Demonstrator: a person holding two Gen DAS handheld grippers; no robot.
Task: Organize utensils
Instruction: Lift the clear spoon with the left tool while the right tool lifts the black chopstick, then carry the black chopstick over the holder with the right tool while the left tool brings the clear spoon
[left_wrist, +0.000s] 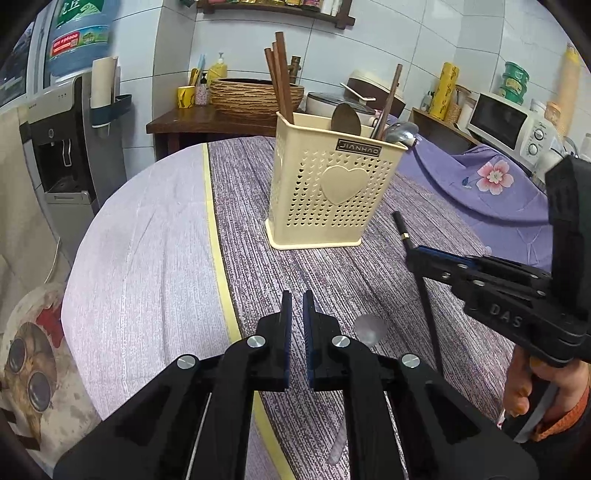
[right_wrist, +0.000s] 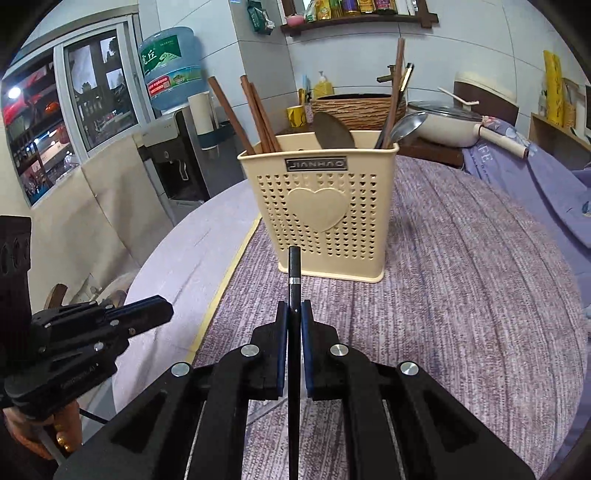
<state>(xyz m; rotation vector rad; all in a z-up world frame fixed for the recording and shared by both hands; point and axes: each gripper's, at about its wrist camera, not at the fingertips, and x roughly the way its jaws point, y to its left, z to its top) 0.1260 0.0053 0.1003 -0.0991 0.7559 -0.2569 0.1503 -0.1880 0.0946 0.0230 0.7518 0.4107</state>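
A cream perforated utensil holder (left_wrist: 325, 192) (right_wrist: 317, 206) with a heart on its front stands on the purple striped tablecloth (left_wrist: 332, 288). It holds brown wooden chopsticks (left_wrist: 280, 74), a wooden spoon (left_wrist: 345, 118) and a metal spoon (left_wrist: 402, 131). My right gripper (right_wrist: 294, 310) is shut on a black chopstick (right_wrist: 294, 266) with a silver band, raised in front of the holder and pointing at it. Seen from the left wrist, the right gripper (left_wrist: 412, 256) is to the right with that chopstick (left_wrist: 400, 227). My left gripper (left_wrist: 297, 306) is shut with nothing in it. A clear plastic spoon (left_wrist: 369, 328) lies just right of it.
The round table's edge curves away on the left past a yellow stripe (left_wrist: 218, 251). A water dispenser (left_wrist: 62, 147) stands left, a wicker bowl (left_wrist: 255, 96) and a pot (right_wrist: 443, 122) sit behind, a microwave (left_wrist: 509, 125) far right. A flowered purple cloth (left_wrist: 491, 177) drapes at the right.
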